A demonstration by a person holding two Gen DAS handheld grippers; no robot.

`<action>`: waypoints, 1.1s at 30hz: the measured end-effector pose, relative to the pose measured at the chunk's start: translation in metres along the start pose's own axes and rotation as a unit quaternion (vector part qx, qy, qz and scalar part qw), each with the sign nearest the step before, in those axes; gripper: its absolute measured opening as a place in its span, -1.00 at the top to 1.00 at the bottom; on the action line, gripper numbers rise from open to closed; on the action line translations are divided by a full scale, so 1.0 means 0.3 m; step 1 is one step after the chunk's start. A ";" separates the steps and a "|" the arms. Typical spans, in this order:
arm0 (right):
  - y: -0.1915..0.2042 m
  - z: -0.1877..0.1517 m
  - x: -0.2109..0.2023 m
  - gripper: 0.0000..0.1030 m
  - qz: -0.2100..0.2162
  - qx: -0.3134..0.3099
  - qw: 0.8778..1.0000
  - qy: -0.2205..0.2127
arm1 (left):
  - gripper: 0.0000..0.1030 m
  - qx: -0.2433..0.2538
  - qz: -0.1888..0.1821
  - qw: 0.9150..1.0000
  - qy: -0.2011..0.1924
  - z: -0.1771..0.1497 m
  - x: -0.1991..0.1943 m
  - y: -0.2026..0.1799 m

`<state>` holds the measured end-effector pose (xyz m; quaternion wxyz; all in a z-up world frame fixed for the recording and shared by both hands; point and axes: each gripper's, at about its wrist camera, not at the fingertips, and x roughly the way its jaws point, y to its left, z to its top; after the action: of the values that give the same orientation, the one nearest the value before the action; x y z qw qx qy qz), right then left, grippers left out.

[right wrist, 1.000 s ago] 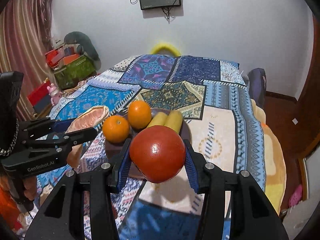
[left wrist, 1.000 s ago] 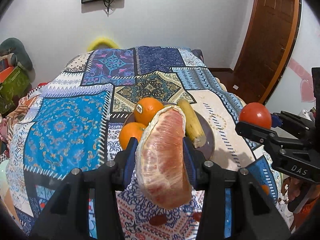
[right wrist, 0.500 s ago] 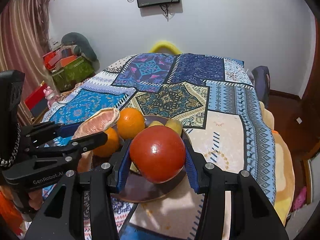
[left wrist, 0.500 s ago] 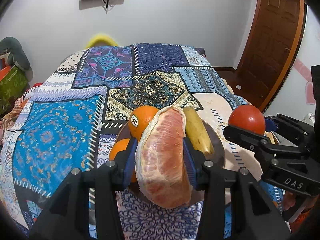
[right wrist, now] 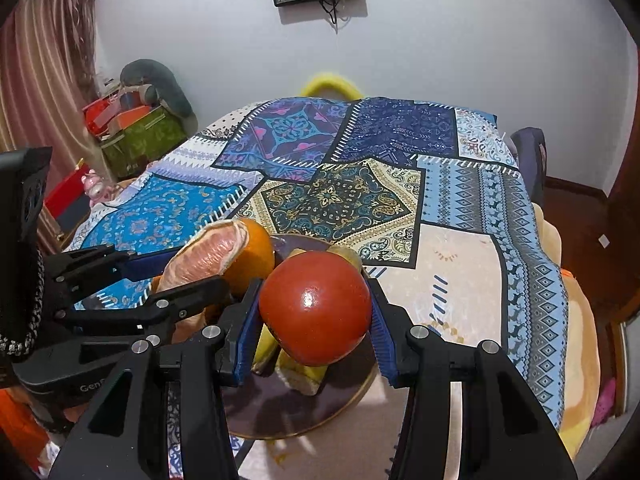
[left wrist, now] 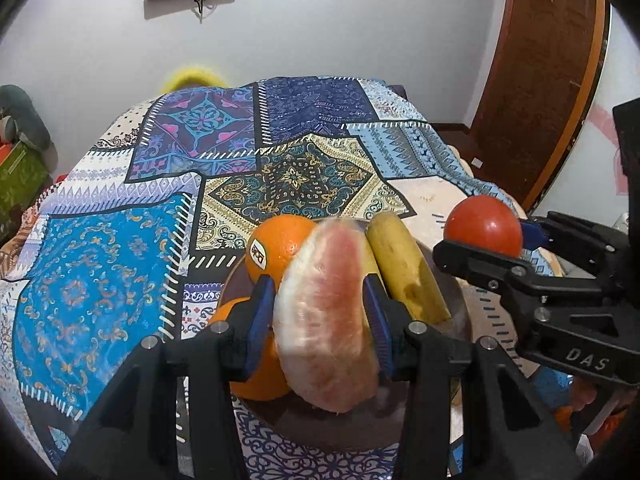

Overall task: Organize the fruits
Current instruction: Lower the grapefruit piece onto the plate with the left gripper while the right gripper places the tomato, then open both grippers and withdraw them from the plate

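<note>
Left wrist view: left tongs (left wrist: 320,316) clamp a peeled pomelo segment (left wrist: 326,320) above the brown plate (left wrist: 460,312); two oranges (left wrist: 280,250) sit just left of the segment, a banana (left wrist: 408,272) just right. Right wrist view: right tongs (right wrist: 312,320) grip a red tomato (right wrist: 316,308) over the plate (right wrist: 320,408), bananas (right wrist: 296,368) beneath it, on the patchwork bed cover (right wrist: 460,208).

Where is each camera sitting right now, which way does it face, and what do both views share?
Left wrist: on the left gripper, looking along its fingers at the pomelo segment over the plate; right gripper at right.
Right wrist: on the right gripper, facing the tomato; left gripper at left.
Shared: plate, oranges, bananas, quilt.
</note>
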<state>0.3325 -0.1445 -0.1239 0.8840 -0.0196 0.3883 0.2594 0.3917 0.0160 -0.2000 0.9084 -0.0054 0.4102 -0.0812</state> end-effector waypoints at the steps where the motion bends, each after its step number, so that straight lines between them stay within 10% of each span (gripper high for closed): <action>1: -0.001 0.001 0.003 0.12 0.000 0.000 1.000 0.001 | 0.09 -0.002 -0.004 1.000 -0.001 0.003 -0.003 0.002; 25: 0.060 0.012 0.131 0.10 0.011 -0.025 0.999 0.039 | -0.02 -0.035 0.023 0.999 0.001 -0.079 -0.104 0.162; 33: 0.073 0.009 0.061 -0.32 -0.017 -0.044 0.999 0.025 | -0.02 -0.025 0.026 0.999 0.003 -0.097 -0.154 0.136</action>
<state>0.3343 -0.1169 -0.1311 0.8767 -0.0720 0.3979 0.2607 0.3457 0.0649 -0.1880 0.9086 -0.0178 0.4146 -0.0476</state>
